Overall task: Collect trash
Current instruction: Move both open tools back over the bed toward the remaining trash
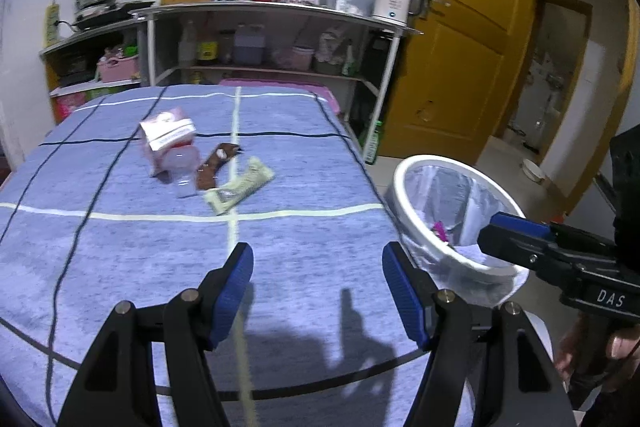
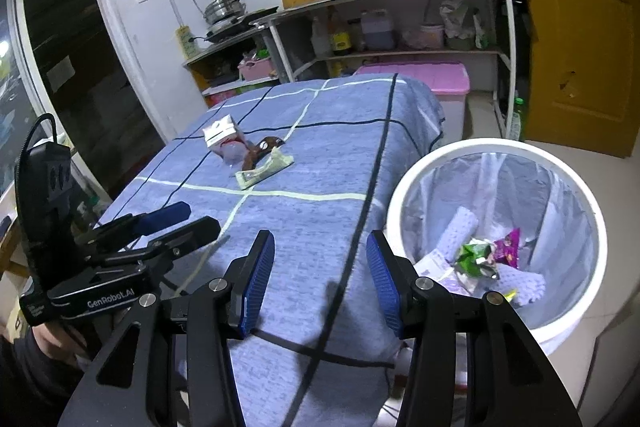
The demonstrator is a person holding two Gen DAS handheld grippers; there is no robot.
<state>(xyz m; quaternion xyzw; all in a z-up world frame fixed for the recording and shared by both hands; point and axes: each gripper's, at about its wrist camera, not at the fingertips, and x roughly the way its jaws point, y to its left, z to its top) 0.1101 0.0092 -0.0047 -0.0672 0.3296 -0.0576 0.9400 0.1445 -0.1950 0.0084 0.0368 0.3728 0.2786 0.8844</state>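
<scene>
Blue checked cloth (image 1: 120, 247) covers the table before me, shelves behind it. My left claw (image 1: 318, 287) hangs spread wide over the near edge with nothing in it. My right claw (image 2: 320, 283) is released too, empty, by the table's corner. Carton (image 1: 168, 141), brown wrapper (image 1: 214, 167) and pale wrapper (image 1: 240, 189) lie clustered mid-table, touching. White bin (image 2: 404, 195) stands just beside the table, wrappers inside.
</scene>
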